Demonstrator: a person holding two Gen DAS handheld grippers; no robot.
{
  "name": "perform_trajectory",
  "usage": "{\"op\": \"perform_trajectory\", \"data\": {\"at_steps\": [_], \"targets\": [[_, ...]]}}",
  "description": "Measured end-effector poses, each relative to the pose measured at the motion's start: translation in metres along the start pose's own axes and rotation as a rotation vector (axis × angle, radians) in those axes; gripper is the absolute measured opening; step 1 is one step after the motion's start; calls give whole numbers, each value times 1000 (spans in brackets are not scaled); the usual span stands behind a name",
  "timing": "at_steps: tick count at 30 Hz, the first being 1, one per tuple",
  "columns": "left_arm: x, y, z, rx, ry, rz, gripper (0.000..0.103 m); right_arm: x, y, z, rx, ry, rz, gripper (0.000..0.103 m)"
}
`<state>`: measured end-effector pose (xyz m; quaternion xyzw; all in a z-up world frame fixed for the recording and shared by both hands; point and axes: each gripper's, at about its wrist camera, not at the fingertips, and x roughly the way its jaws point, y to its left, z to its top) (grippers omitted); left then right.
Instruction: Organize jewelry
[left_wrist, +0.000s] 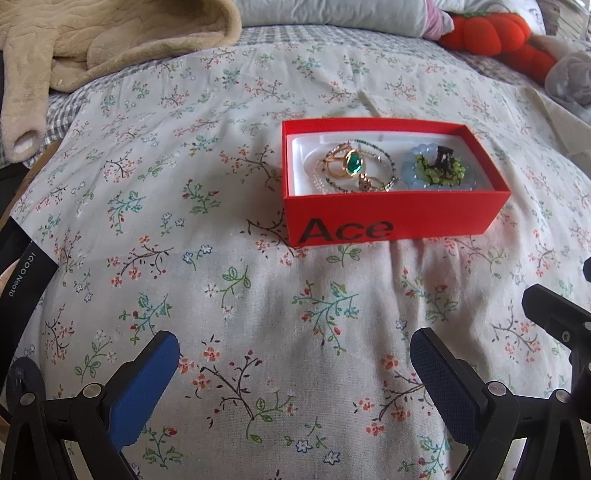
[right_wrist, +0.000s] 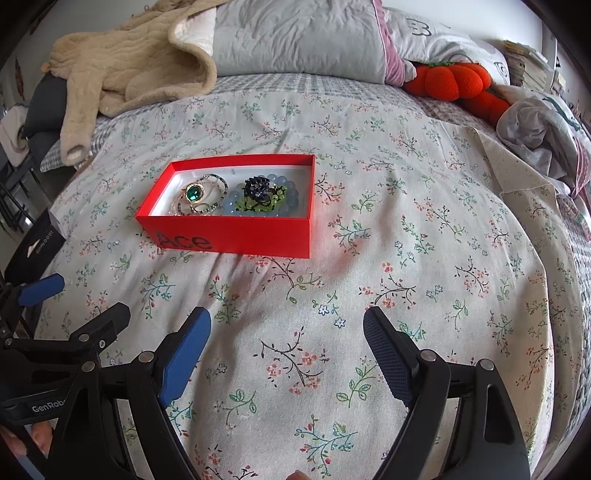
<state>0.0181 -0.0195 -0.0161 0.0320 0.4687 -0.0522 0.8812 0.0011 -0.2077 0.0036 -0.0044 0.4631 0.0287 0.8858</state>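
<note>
A red open box marked "Ace" (left_wrist: 388, 221) (right_wrist: 236, 232) sits on the floral bedsheet. Inside it lie gold rings with a green stone (left_wrist: 354, 163) (right_wrist: 194, 193), thin beaded bracelets (left_wrist: 332, 181), a pale blue bead bracelet (left_wrist: 417, 173) (right_wrist: 231, 201), a green bead bracelet (left_wrist: 443, 173) (right_wrist: 258, 203) and a black flower-shaped piece (left_wrist: 445, 155) (right_wrist: 257, 187). My left gripper (left_wrist: 295, 350) is open and empty, well short of the box. My right gripper (right_wrist: 286, 325) is open and empty, short of the box and to its right. The left gripper's finger (right_wrist: 40, 286) shows at the right wrist view's left edge.
A beige fleece garment (left_wrist: 110, 33) (right_wrist: 129, 62) lies at the back left. Grey pillows (right_wrist: 295, 37) and an orange plush (left_wrist: 487, 33) (right_wrist: 454, 83) are at the back. Crumpled cloth (right_wrist: 535, 125) is at the right. A black box (left_wrist: 18, 273) sits at the left bed edge.
</note>
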Motion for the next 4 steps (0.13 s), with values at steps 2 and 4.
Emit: {"op": "perform_trajectory", "data": {"at_steps": [2, 4], "targets": [[7, 4, -1, -12, 14, 2, 103, 6, -1, -1, -1, 12, -5, 87], [15, 8, -3, -35, 19, -15, 103, 15, -3, -4, 3, 29, -15, 87]]}}
